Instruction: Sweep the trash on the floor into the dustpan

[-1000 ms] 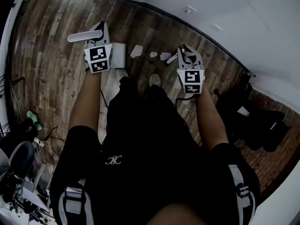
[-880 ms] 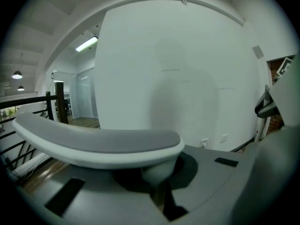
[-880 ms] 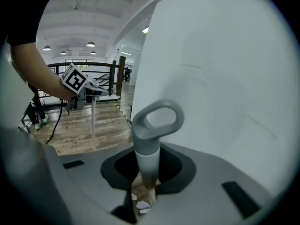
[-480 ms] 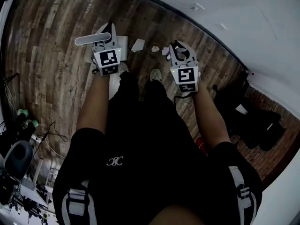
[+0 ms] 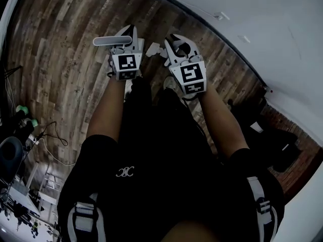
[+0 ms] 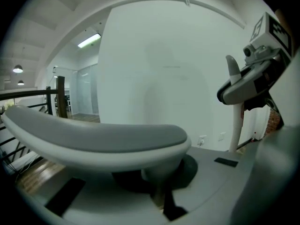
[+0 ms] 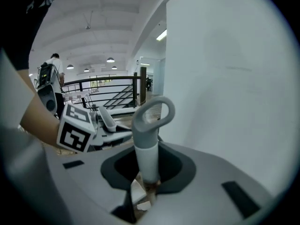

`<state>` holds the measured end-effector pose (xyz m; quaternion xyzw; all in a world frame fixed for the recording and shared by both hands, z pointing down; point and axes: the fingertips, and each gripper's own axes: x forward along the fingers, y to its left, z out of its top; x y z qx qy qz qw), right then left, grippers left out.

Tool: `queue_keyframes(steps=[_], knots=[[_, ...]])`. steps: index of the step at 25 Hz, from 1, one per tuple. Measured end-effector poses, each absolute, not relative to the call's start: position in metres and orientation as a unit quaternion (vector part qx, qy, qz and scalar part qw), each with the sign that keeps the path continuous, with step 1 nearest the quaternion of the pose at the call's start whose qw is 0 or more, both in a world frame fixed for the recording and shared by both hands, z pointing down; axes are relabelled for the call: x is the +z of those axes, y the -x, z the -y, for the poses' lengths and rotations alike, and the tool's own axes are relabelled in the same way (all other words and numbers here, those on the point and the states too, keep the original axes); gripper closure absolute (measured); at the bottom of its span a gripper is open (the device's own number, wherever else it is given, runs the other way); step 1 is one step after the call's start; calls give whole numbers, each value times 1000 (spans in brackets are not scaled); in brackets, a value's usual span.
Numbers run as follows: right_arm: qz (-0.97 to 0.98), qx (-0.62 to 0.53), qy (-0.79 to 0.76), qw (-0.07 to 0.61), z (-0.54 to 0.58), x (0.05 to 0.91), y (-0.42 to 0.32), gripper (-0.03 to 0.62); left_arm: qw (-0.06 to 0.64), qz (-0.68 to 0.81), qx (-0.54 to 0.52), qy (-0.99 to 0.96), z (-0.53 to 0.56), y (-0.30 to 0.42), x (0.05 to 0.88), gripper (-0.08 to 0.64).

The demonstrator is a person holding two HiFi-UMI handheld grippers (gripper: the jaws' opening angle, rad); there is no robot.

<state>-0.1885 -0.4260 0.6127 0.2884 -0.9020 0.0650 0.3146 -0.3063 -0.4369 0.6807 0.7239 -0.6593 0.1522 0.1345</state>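
My left gripper (image 5: pixel 126 34) is shut on the dustpan's grey-white handle (image 5: pixel 112 40), which sticks out to the left; the handle (image 6: pixel 98 139) lies crosswise between the jaws in the left gripper view. The pan itself is mostly hidden under that gripper. My right gripper (image 5: pixel 174 42) is shut on the brush's handle (image 7: pixel 147 139), whose looped end rises from between the jaws. White paper scraps (image 5: pixel 152 48) lie on the wooden floor between the two grippers, and one scrap (image 7: pixel 138 193) shows through the jaw gap in the right gripper view.
A white wall (image 5: pixel 252 24) runs close behind the trash. Black bags (image 5: pixel 282 135) sit on the floor at the right. Cables and gear (image 5: pixel 15 150) crowd the lower left. The person's legs fill the middle of the head view.
The right gripper with the brush has swung left, close to the left gripper and over the paper scraps. The left gripper and dustpan have shifted slightly right.
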Motion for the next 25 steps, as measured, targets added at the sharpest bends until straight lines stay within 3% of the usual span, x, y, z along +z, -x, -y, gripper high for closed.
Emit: queue_keyframes(steps=[13, 25], knots=[[948, 92, -206, 224, 383, 556, 265, 517, 150, 666, 138, -717, 421, 329, 680, 557], [950, 78, -239, 184, 379, 483, 201, 520, 185, 712, 144, -662, 413, 349, 669, 557]])
